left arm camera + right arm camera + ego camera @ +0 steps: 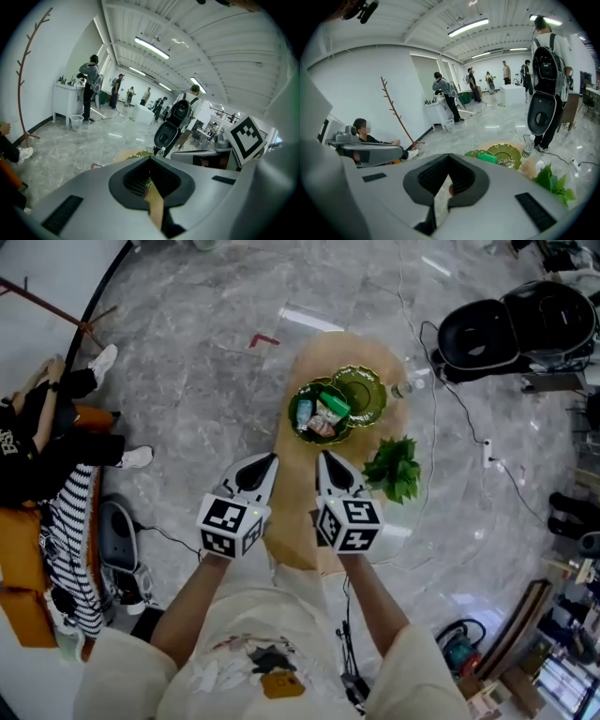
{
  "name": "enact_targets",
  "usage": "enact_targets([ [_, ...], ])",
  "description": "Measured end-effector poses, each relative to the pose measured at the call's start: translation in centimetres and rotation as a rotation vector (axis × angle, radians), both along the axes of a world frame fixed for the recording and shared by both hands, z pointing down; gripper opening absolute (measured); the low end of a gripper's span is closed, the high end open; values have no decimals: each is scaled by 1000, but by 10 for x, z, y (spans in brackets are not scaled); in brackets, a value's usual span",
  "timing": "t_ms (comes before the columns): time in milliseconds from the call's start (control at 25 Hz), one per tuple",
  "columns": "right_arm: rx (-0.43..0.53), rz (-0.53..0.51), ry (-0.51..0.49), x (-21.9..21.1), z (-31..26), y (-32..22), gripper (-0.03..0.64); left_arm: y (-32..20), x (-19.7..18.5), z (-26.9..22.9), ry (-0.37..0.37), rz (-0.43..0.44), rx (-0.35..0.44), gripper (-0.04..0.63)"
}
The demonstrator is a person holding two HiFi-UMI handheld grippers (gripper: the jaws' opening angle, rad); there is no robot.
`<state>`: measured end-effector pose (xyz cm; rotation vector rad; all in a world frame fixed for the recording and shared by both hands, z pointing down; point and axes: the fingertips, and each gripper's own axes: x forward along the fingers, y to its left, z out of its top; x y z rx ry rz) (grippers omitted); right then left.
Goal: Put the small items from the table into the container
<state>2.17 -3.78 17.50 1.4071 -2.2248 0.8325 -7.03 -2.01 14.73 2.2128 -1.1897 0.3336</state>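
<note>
On the oval wooden table (300,531) stands a green bowl (319,414) holding several small packets, with a green plate (362,393) touching it on the right. In the right gripper view the bowl (478,153) and the plate (505,155) show just past the jaws. My left gripper (271,459) and right gripper (322,457) hang side by side above the table's near half, short of the bowl. Both are shut, and nothing shows between the jaws of the left gripper (150,161) or the right gripper (449,159).
A leafy green plant (394,469) lies at the table's right edge, and a clear water bottle (405,387) stands behind the plate. An open black case (511,322) sits on the floor at the far right, with cables near it. A seated person (56,427) is at the left.
</note>
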Motion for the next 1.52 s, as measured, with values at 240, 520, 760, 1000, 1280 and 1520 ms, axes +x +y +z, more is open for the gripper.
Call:
enact_targets([
  [240,29,-25,-29,-2,-24,21,6,23,-2,-27,-24,-15,24,9],
  [520,59,-54,-50,-5,-55,51,6,50,0,-55,1,-52,26,9],
  [760,80,-64,-69,-8,-68,83,6,83,7,-66,11,-67,30,9],
  [1000,135,-38,-67,5,-91,115,6,120,22,-85,-4,-49,61,9],
  [1280,165,-5,-100,5,-115,148,6,150,30,-98,-1,-30,65,9],
  [1520,220,0,-75,12,-130,170,6,168,34,-107,-28,-5,85,9],
])
